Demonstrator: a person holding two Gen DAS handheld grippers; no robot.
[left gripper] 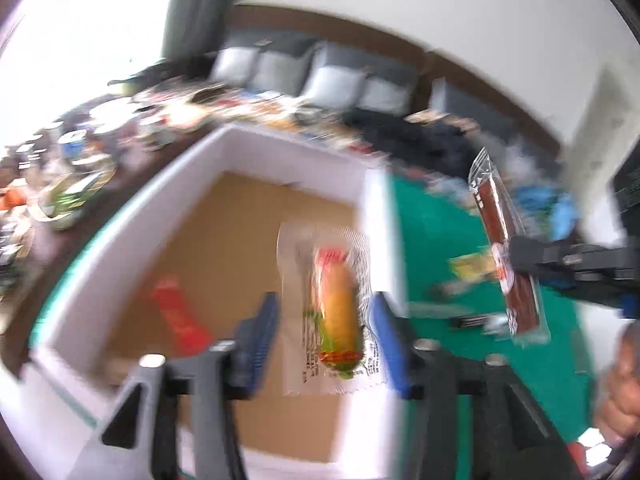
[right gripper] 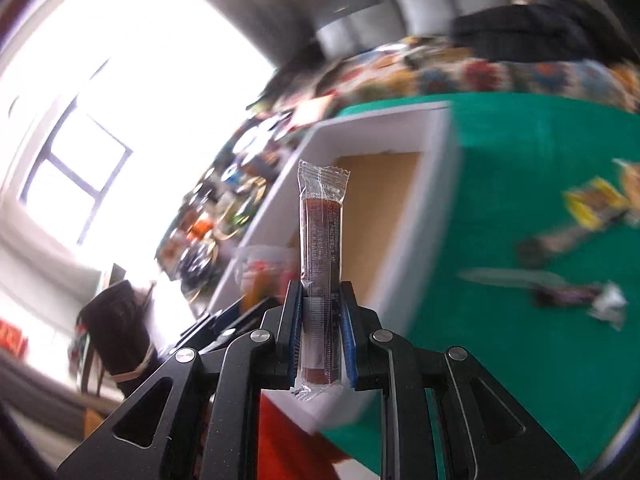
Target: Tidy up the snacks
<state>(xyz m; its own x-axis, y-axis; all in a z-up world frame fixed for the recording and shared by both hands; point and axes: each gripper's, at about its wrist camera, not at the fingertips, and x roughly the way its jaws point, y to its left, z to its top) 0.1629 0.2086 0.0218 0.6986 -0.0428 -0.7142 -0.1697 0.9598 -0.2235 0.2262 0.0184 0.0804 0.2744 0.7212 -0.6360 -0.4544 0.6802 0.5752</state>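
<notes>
Two grippers hang over a green table (left gripper: 440,216) with a white box (left gripper: 192,160) on it. The left gripper (left gripper: 326,332) has its blue pads (left gripper: 260,332) spread apart, and a clear-wrapped bun (left gripper: 334,312) lies between them, its wrapper edge close to the right pad but the left pad clearly off it; whether anything still touches the wrapper cannot be told through the blur. The bun sits above the box's brown floor, near the box's right wall. A red packet (left gripper: 180,316) lies flat on that floor, to the left of the bun.

The right gripper (right gripper: 320,332) has its jaws drawn narrow and clamped on a dark red stick (right gripper: 322,264) in a clear wrapper, which stands upright from the pads with its crimped top free. From the left wrist view the same stick (left gripper: 506,248) hangs over the table, to the right of the box. Loose snacks lie on the cloth farther right, among them a yellow packet (right gripper: 592,204) and a dark bar (right gripper: 568,296).
</notes>
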